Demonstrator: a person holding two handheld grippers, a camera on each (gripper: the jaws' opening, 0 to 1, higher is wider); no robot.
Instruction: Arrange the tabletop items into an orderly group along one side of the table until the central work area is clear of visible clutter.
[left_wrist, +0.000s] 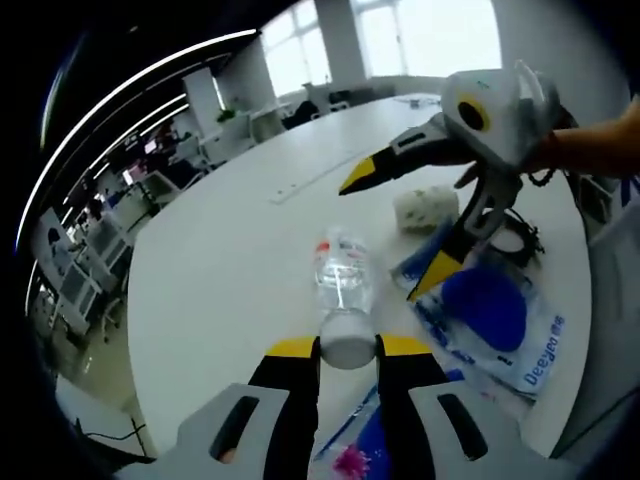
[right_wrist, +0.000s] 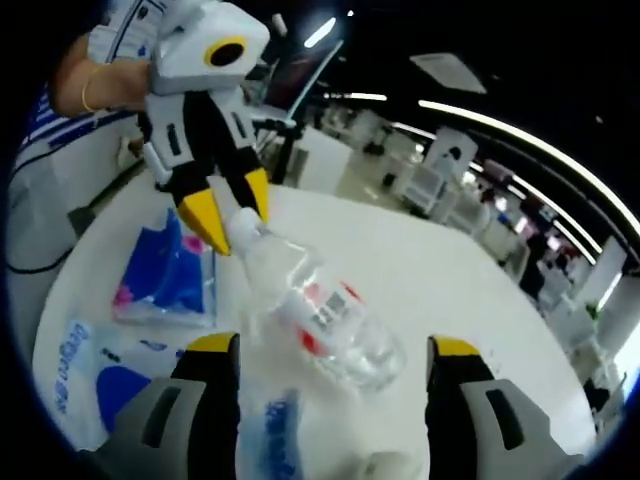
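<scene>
White round table (left_wrist: 220, 270): clutter sits toward its 3 o'clock edge in left gripper view. Clear plastic water bottle with red-and-white label (left_wrist: 345, 285) lies on its side, long axis running 6 to 12 from my left gripper (left_wrist: 347, 352), whose jaws clamp its white cap. My right gripper (right_wrist: 328, 352) is spread wide, body of bottle between jaws, untouched; left is nearer. Blue-and-clear plastic packet (left_wrist: 492, 318) at 3 o'clock reads "Deeyeo". Bottle label illegible.

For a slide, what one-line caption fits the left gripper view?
Left gripper closed on the cap end of a clear plastic bottle lying on a white table, the right gripper open beside it.
</scene>
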